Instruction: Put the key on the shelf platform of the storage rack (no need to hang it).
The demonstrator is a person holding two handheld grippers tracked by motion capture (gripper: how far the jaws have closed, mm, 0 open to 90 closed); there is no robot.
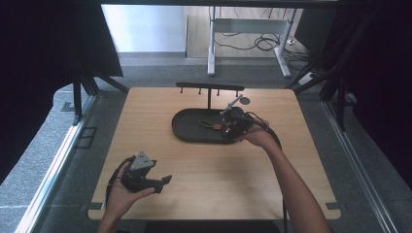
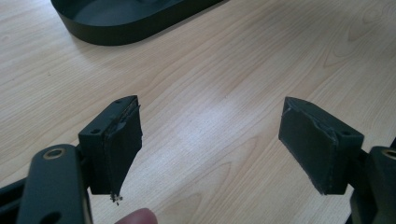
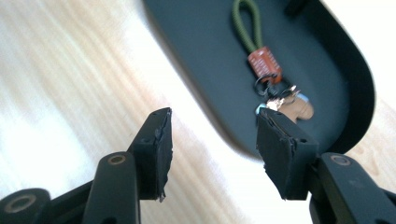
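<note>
A black oval tray (image 1: pixel 182 133) lies on the wooden table, toward the back middle. Inside it rests a key ring (image 3: pixel 266 65) with a green cord loop, a brown tag and a few keys; the high view shows the key ring (image 1: pixel 211 124) just left of my right hand. My right gripper (image 3: pixel 212 116) hovers over the tray's (image 3: pixel 201 42) near rim, open, with nothing between its pads and the keys just beyond one fingertip. Near the front left, my left gripper (image 1: pixel 163 182) rests in an upturned hand. The left gripper (image 2: pixel 211 105) is open wide over bare wood.
A black rack with small hooks (image 1: pixel 210 87) stands just behind the tray, and a thin rod with a round disc (image 1: pixel 245 100) rises beside my right gripper (image 1: pixel 227 127). The tray's rim (image 2: pixel 116 18) lies ahead of the left gripper. Bare wood spans the table's front (image 1: pixel 218 189).
</note>
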